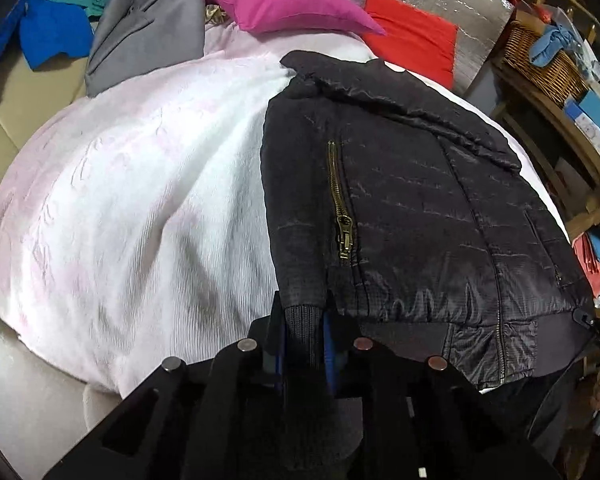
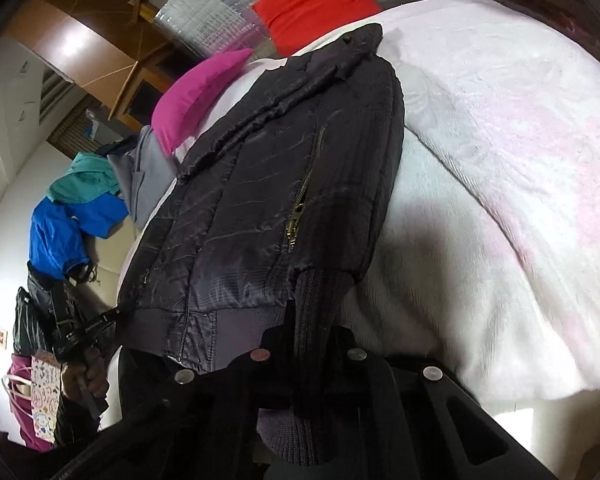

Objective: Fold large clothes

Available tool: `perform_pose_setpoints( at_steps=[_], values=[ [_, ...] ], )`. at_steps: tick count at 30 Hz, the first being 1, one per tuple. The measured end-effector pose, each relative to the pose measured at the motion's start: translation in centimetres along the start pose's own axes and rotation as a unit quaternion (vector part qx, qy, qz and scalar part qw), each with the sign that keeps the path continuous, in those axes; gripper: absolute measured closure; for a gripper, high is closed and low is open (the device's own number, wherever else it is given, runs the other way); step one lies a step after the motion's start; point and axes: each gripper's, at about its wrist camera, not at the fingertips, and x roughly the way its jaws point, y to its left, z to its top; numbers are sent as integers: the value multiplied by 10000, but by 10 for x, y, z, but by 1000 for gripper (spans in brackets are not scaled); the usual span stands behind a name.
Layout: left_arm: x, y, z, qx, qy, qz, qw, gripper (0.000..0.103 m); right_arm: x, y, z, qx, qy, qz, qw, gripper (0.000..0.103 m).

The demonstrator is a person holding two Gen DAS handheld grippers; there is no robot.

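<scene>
1. A black quilted jacket (image 1: 412,200) lies flat on the white-and-pink blanket (image 1: 140,180), its collar toward the far edge near the magenta pillow (image 1: 288,4) and red pillow (image 1: 416,44), its hem at the near edge.
2. The left gripper (image 1: 304,332) is closed on the jacket's ribbed cuff (image 1: 302,320), at the jacket's near left corner.
3. The right gripper (image 2: 312,344) is clamped tight on the other ribbed cuff (image 2: 320,300), at the jacket's near right corner.
4. Both sleeves run along the jacket's sides.
</scene>
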Motion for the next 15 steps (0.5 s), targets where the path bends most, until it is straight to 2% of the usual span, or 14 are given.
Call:
perform_pose_setpoints(
  at_steps=[5,6,10,11,12,13,15],
  values=[
    [0,6,-8,26,100,-14,9999,86,-4,-13,-11,182,25,199,9996,94],
    [4,6,-6,30,148,12,9999,85,-2,-15,-10,196,46,245,9995,91],
    [17,-1,-1,41,293,262,9992,80,8,-11,-5,127,43,198,9997,87],
    [19,-6,0,74,313,330,9989,80,9,-11,-4,77,38,128,9999,79],
    [22,-9,2,148,354,450,9983,76,12,-9,-3,67,42,44,10000,70],
    [23,-10,3,185,329,535,9979,71,14,-12,-2,99,43,-9,9999,66],
    [28,-16,6,222,212,659,9974,63,14,-19,-1,202,-33,-64,9998,43]
  ],
)
